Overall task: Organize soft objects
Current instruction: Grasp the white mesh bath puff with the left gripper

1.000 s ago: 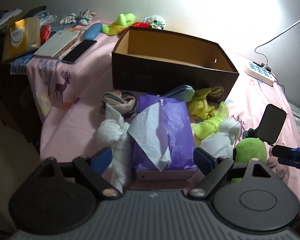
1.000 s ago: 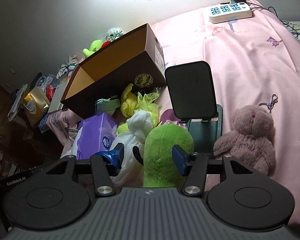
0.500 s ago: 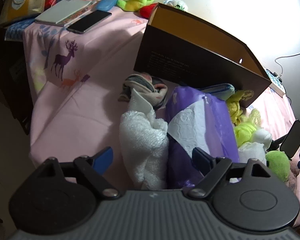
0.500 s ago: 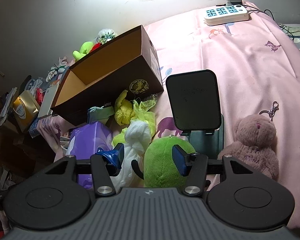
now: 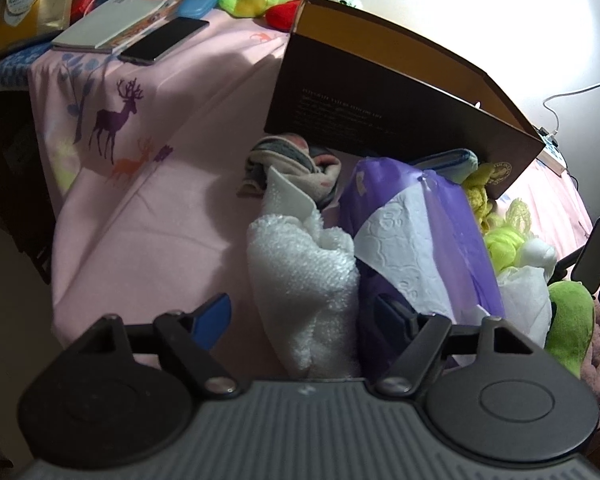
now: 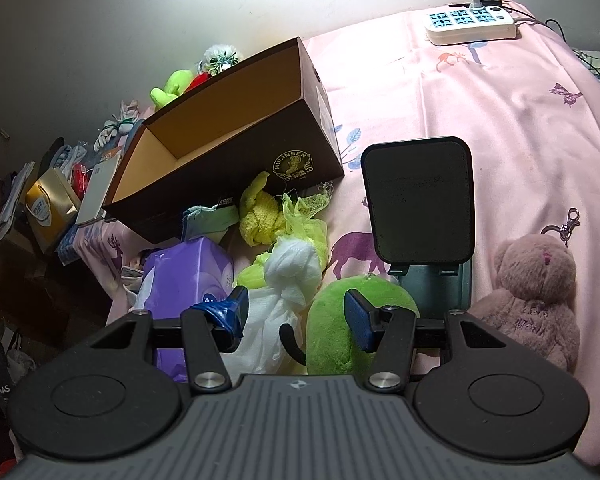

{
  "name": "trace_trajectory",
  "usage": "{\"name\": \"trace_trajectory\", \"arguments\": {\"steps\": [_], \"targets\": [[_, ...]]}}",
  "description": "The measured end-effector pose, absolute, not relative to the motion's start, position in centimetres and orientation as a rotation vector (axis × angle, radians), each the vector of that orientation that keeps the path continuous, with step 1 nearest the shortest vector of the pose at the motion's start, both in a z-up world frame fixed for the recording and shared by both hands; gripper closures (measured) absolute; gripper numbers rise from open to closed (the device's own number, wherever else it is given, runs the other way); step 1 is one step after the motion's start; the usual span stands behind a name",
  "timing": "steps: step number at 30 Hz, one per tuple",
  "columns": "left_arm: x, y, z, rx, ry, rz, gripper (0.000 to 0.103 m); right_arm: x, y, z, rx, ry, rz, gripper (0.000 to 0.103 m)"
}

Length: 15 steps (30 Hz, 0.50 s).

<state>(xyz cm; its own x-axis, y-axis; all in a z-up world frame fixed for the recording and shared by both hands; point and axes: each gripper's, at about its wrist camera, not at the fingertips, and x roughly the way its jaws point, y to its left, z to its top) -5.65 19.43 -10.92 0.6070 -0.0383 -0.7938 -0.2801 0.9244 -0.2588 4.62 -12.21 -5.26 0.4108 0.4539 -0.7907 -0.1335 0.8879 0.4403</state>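
Soft objects are lying in a heap on the pink bed sheet (image 5: pixel 148 216), just in front of the brown cardboard box (image 5: pixel 380 112), which is sitting at about 12 o'clock from both cameras with its opening tilted toward the right-wrist view.

Left hand-held gripper (image 5: pixel 300 316): released, jaws spread wide, straddling the near end of the white fluffy towel (image 5: pixel 300 272). Its right finger is pressing against the purple tissue pack (image 5: pixel 420 220), which is lying touching the towel at 1 o'clock.

Right hand-held gripper (image 6: pixel 296 314): also released, holding nothing. The green plush (image 6: pixel 340 320) is sitting at its right finger; white plastic bag (image 6: pixel 268 320) at its left.

Risks, as judged:
- Closing the left jaws now is likely catching the tissue pack along with the towel, since the two are packed side by side.
- The loose tissue sheet hanging from the pack is likely tearing or dragging out if snagged.
- The towel is looking limp and loosely rolled; a pinch at one end is probably leaving the rest trailing and sweeping the grey-pink socks (image 5: pixel 296 160) at 12 o'clock.
- The right jaws are sitting off-centre on the plush; closing here may be nipping the bag instead.

Looks: towel nubbly, bright white; plush rounded, fuzzy lime green; yellow mesh cloths (image 6: pixel 284 216) crumpled against the box wall; mauve bear (image 6: pixel 536 292) lying apart at 3 o'clock.
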Motion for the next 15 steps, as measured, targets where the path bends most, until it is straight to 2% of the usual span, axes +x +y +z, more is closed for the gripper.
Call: {"name": "trace_trajectory", "arguments": {"steps": [1,2,9,15], "targets": [[-5.4,19.4,-11.2,-0.378,0.92,0.149,0.033,4.6,-12.2,-5.2,0.33,1.09,0.379,0.066],[-5.3,19.5,-11.5,-0.378,0.93,0.152,0.041,4.6,-12.2,-5.2,0.328,1.09,0.378,0.066],[-5.4,19.5,-11.3,-0.362,0.923,0.132,0.053,4.6,-12.1,-5.4,0.333,1.099,0.361,0.066],[-6.6,19.8,-8.8,-0.3,0.876,0.116,0.054,4.8,-11.4,-5.6,0.335,1.105,0.362,0.066]]}}
